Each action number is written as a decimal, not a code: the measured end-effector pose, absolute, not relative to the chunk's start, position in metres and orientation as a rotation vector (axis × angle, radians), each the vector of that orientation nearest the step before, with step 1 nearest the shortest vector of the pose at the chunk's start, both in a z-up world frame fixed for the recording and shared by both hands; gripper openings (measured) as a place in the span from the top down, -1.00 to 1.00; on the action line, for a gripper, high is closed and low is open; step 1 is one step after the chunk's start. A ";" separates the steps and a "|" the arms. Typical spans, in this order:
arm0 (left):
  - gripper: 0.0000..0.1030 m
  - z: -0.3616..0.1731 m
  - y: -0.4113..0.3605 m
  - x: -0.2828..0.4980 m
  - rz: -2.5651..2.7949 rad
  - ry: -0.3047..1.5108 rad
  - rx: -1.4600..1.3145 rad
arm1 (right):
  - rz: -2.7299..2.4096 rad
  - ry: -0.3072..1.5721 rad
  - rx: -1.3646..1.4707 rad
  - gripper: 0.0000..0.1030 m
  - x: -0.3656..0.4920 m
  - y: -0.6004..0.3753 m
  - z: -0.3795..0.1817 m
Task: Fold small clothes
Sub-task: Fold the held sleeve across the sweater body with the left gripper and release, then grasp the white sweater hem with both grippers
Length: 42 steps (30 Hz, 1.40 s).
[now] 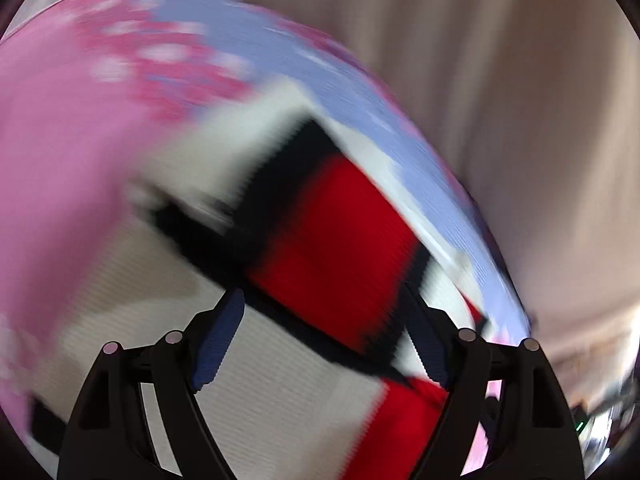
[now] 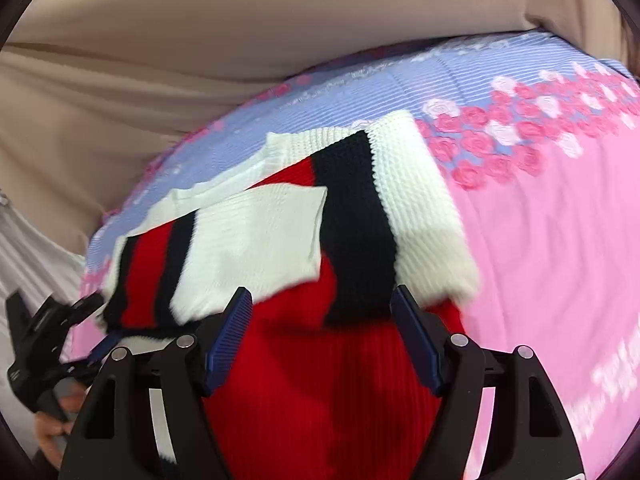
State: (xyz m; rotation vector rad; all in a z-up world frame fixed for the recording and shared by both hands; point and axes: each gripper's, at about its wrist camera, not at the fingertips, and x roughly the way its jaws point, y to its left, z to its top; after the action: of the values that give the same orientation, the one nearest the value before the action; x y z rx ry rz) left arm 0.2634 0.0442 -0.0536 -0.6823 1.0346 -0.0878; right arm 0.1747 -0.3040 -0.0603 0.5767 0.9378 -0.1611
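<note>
Left wrist view smeared by blur

The sweater [image 1: 332,240] and bedsheet [image 1: 60,160] were streaked, their edges and rose pattern unreadable. In the right wrist view, the sweater's red lower part ran off the bottom edge, and the left gripper [image 2: 100,344] was partly hidden.

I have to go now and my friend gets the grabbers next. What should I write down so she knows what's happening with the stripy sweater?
Left gripper: open, holding nothing, over the red, white and black knitted sweater. Its view is blurred.
Right gripper: open, holding nothing, over the sweater's red part.
Where things are: the sweater lies on the pink and lilac rose-print bed sheet.
Done: one striped sleeve is folded across the body.
Left: the other side looks unfolded, though it is hard to tell. Probably fold that in, then fold the sweater in half.
</note>
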 end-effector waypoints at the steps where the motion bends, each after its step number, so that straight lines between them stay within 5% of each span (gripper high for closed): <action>1: -0.49 -0.058 0.058 0.267 -0.064 1.038 -0.726 | -0.158 0.946 0.599 -0.37 0.183 -0.304 -0.067; 4: -0.45 -0.072 0.086 0.275 0.001 1.038 -0.833 | -0.147 0.961 0.677 -0.37 0.205 -0.303 -0.085; 6: -0.24 -0.078 0.093 0.280 0.007 1.048 -0.863 | -0.156 0.952 0.617 -0.17 0.216 -0.291 -0.085; 7: 0.17 -0.078 0.091 0.285 -0.004 1.050 -0.871 | -0.109 0.958 0.593 0.59 0.224 -0.284 -0.082; 8: 0.76 -0.075 0.090 0.290 -0.030 1.054 -0.873 | -0.082 0.969 0.586 0.81 0.230 -0.282 -0.079; 9: 0.88 -0.068 0.088 0.297 -0.047 1.051 -0.869 | -0.066 0.927 0.601 0.81 0.232 -0.281 -0.065; 14: 0.82 -0.044 0.103 0.289 -0.050 0.938 -0.776 | -0.059 0.667 0.556 0.83 0.208 -0.296 0.016; 19: 0.84 -0.092 0.085 0.292 0.020 1.069 -0.724 | -0.160 1.000 0.587 0.83 0.228 -0.322 -0.097; 23: 0.83 -0.090 0.082 0.289 0.006 1.070 -0.710 | -0.132 0.851 0.614 0.83 0.211 -0.329 -0.073; 26: 0.83 -0.090 0.077 0.290 0.011 1.070 -0.687 | -0.155 0.940 0.587 0.84 0.221 -0.333 -0.101; 30: 0.75 -0.082 0.081 0.287 0.005 1.069 -0.659 | -0.207 0.913 0.540 0.69 0.212 -0.325 -0.067; 32: 0.46 -0.073 0.088 0.276 -0.008 1.053 -0.619 | -0.277 0.857 0.482 0.61 0.197 -0.316 -0.044; 37: 0.21 -0.060 0.100 0.244 -0.006 1.030 -0.513 | 0.040 0.897 0.345 0.76 0.230 -0.220 -0.017; 42: 0.19 -0.067 0.120 0.214 0.021 1.087 -0.480 | 0.302 0.991 0.180 0.80 0.335 -0.081 -0.044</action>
State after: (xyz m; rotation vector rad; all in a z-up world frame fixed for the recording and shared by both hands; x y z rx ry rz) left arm 0.2138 0.1200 -0.0673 -0.4801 1.0870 0.0210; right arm 0.3348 -0.0813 -0.0438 0.1799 0.9906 0.3016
